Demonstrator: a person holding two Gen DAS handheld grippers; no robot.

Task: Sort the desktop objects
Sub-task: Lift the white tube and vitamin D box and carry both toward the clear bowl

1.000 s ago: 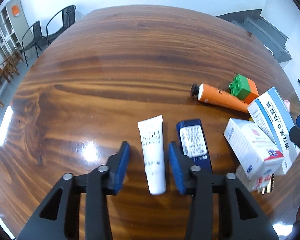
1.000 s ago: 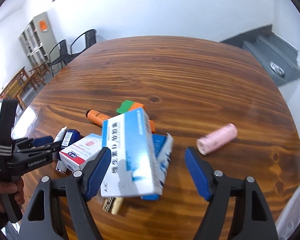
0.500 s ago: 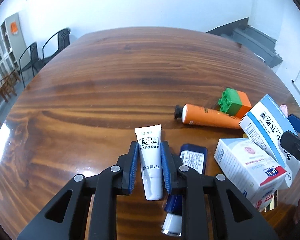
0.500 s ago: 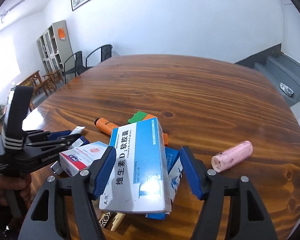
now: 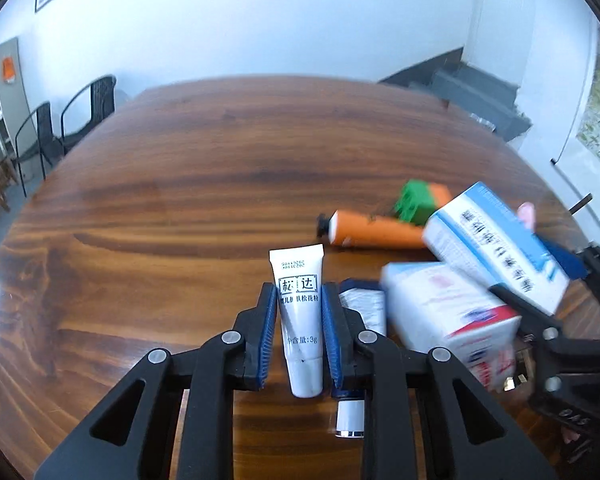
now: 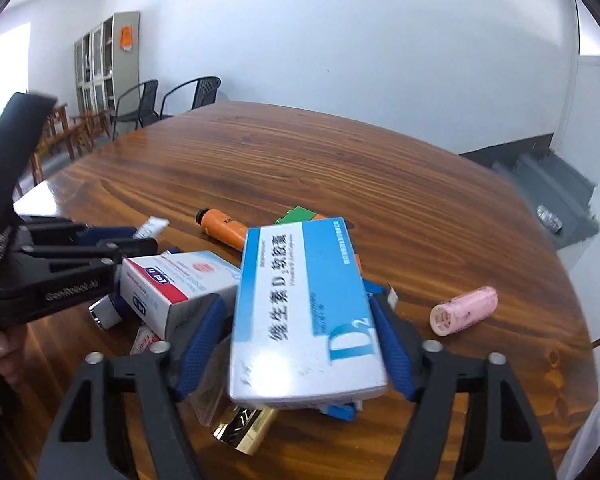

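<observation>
Left gripper (image 5: 300, 340): jaws drawn in as far as they go and clamped on the sides of a small white ointment tube (image 5: 301, 320), gripped about its middle, crimped end pointing away and cap end toward the camera; the tube appears clear of the tabletop (image 5: 204, 184), though this cannot be confirmed. Judged light and soft-walled: a mid-body pinch is adequate, but hard pressure risks squeezing the contents toward the cap. Right gripper (image 6: 300, 344): jaws about half open and closing on a blue-and-white vitamin D carton (image 6: 300, 308), which sits between the pads across its width; the pads look to be at or just touching its long edges, firm contact not verified. The carton rests tilted on top of the heap. Judged light, thin cardboard with a glossy face: hold by the two long side walls, near the middle, since the panels will dent and the tilt may let it slide. Beneath and beside it: a red-and-white medicine box (image 6: 172, 284), a gold-coloured item (image 6: 246, 428), a dark blue tube with a white cap (image 5: 350, 420). Further out: an orange tube (image 5: 376, 230), a green-and-orange block (image 5: 418, 200), and a pink cylinder (image 6: 464, 310) lying well apart on the tabletop.
</observation>
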